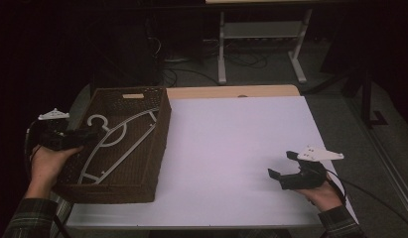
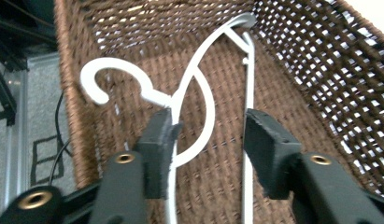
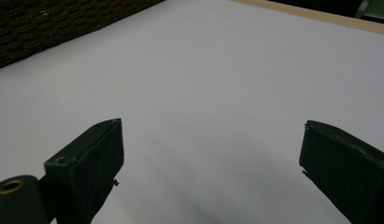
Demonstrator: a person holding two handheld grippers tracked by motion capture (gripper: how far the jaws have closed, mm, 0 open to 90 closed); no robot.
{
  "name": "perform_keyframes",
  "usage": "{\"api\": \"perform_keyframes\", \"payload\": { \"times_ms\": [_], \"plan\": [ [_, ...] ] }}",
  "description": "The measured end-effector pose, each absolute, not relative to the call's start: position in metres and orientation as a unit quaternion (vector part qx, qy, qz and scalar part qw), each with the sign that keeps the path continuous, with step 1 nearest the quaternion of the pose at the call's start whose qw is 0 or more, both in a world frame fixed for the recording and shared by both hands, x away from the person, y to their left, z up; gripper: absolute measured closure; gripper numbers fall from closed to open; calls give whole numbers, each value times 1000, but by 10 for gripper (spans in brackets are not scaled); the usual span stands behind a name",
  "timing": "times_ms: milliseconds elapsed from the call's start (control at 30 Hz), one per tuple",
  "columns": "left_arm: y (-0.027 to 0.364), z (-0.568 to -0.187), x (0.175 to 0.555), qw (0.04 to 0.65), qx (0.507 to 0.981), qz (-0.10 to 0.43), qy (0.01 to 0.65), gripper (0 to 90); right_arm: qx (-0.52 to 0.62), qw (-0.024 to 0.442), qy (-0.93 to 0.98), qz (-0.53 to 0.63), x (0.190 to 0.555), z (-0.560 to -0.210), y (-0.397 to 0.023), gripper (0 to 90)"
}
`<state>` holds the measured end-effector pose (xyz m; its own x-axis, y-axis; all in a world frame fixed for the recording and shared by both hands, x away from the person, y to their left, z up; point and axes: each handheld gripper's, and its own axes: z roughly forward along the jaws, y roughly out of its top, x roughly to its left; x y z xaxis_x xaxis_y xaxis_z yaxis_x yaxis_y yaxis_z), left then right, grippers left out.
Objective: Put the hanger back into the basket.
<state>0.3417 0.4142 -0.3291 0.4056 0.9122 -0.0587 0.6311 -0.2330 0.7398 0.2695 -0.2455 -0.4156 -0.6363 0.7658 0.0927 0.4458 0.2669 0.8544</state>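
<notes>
Evidently the step in hand is letting go of the hanger [image 1: 112, 144], which lies flat on the floor of the basket [image 1: 161, 144] at the left side of the table [image 1: 231, 148], its hook toward the far-left corner. The left gripper [image 1: 95, 134] reaches over the basket's left wall; in the left gripper view its jaws stand partly apart around the hanger's [image 2: 194, 93] neck and bar, one pad just beside the white wire (whether it brushes it I cannot tell), the other clear of it, so nothing is gripped. The right gripper [image 1: 283, 166] hovers over the bare white sheet well apart from the basket, jaws wide and holding nothing, as the right gripper view [image 3: 208, 168] confirms. By my reading the placing is as good as done. The next move calls for lifting the left gripper straight up and back over the wall, keeping the jaws clear of the wire so the hanger is not snagged and dragged out with them.
</notes>
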Motion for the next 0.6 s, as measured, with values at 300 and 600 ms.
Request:
{"api": "perform_keyframes", "payload": {
  "times_ms": [300, 600],
  "plan": [
    [390, -316, 338, 397, 764, 193, 471, 318, 387, 174, 778, 463, 269, -415, -244, 61],
    [355, -305, 337, 432, 768, 175, 439, 169, 387, 174, 777, 464, 269, -414, -245, 61]
  ]
}}
